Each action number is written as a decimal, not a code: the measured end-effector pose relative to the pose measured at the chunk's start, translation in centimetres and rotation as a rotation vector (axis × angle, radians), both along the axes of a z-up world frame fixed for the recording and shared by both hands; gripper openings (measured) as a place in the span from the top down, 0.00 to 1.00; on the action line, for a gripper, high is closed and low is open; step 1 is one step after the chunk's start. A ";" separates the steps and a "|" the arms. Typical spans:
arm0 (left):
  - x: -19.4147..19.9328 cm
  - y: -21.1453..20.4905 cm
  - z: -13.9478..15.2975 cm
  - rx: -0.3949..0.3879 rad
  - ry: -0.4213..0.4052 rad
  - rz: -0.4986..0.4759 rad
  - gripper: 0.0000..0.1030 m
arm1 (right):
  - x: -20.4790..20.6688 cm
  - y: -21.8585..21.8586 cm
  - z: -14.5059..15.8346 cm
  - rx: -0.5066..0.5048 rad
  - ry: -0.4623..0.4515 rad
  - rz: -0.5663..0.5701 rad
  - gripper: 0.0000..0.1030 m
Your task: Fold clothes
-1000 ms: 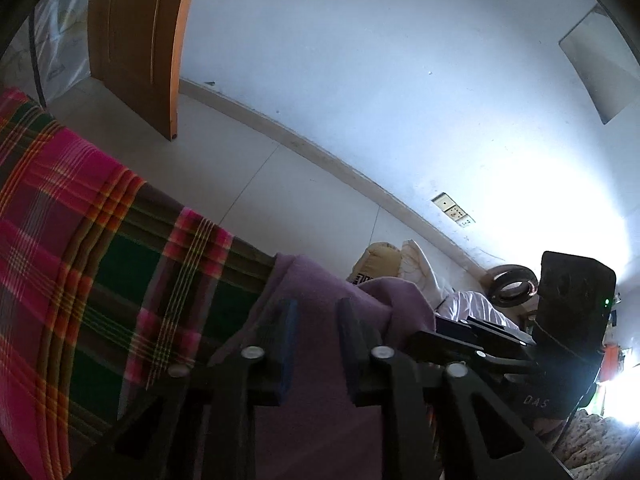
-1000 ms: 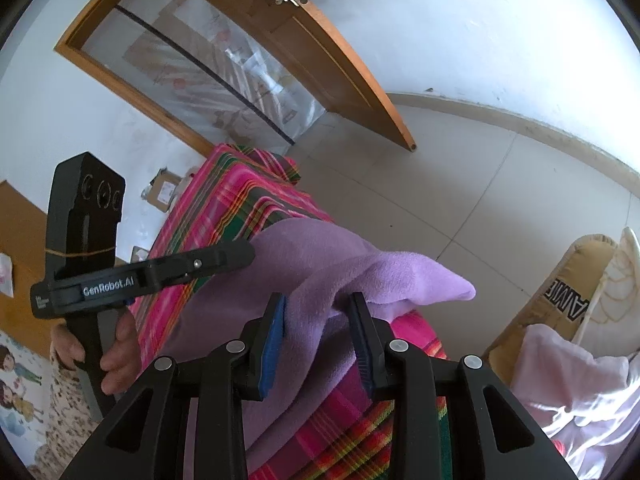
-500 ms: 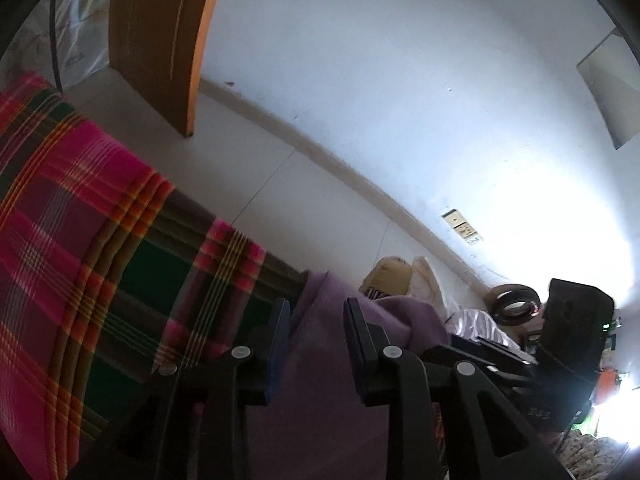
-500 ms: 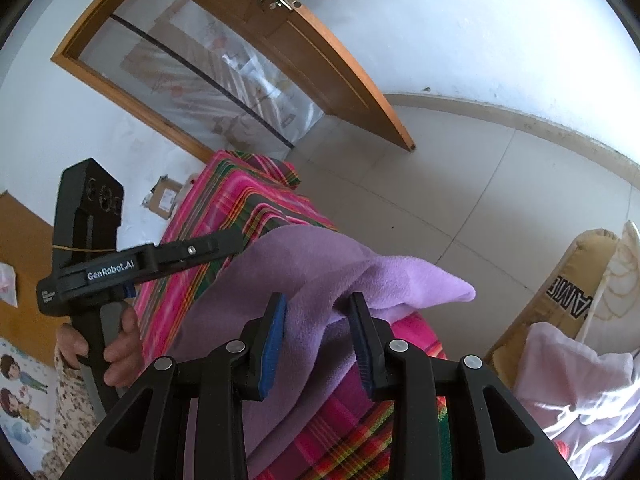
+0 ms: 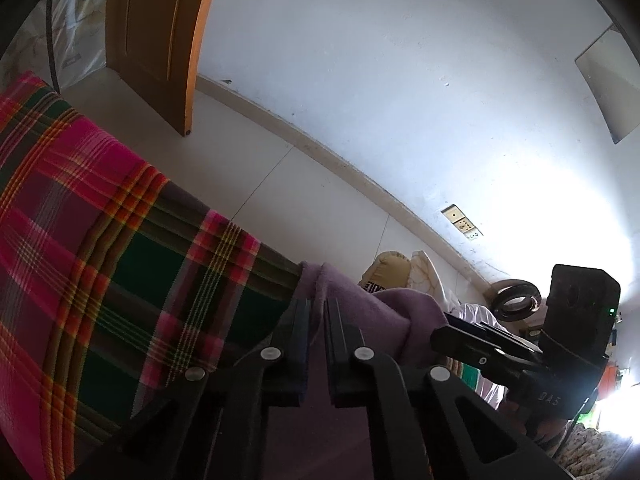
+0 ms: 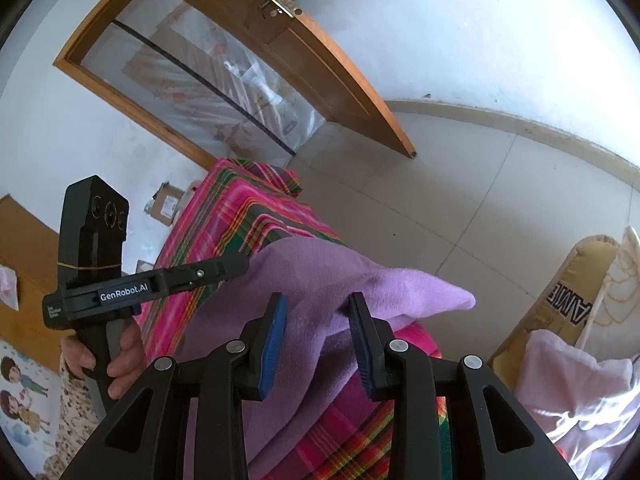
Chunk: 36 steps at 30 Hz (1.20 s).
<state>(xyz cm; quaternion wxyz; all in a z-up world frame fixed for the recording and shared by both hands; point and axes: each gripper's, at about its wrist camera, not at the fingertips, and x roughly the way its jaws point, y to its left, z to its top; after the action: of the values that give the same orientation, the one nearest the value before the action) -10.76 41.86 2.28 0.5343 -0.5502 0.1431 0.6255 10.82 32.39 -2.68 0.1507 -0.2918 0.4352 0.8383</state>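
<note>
The purple garment [image 6: 320, 280] is a soft, fuzzy, matt fleece-like cloth, lying on a woven plaid bedcover [image 5: 100, 240] of flat, thin cotton-like weave in pink, green and orange. Both the left gripper [image 5: 317, 312] and the right gripper [image 6: 318, 308] look like matt black plastic with small shiny metal pins, the right one carrying ribbed blue rubbery pads [image 6: 274, 336]. The door [image 6: 312, 52] is smooth varnished wood with a metal latch, the floor [image 6: 460, 200] is pale, smooth tile, and the wall [image 5: 380, 80] is matt white plaster
</note>
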 end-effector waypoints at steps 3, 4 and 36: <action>0.0 0.3 -0.3 -0.017 0.009 0.006 0.91 | -0.1 0.1 -0.2 0.000 -0.004 0.002 0.67; -0.1 0.4 -0.4 -0.026 0.011 0.009 0.90 | -0.1 0.1 -0.2 -0.002 -0.005 0.003 0.67; -1.1 0.3 0.9 0.059 0.069 0.124 0.97 | 2.7 1.7 -1.0 0.031 -0.012 -0.093 0.97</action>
<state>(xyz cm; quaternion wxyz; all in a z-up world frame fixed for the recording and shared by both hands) -11.84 42.17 3.18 0.5054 -0.5202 0.1083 0.6799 13.57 34.12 -3.66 0.1963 -0.2739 0.4343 0.8354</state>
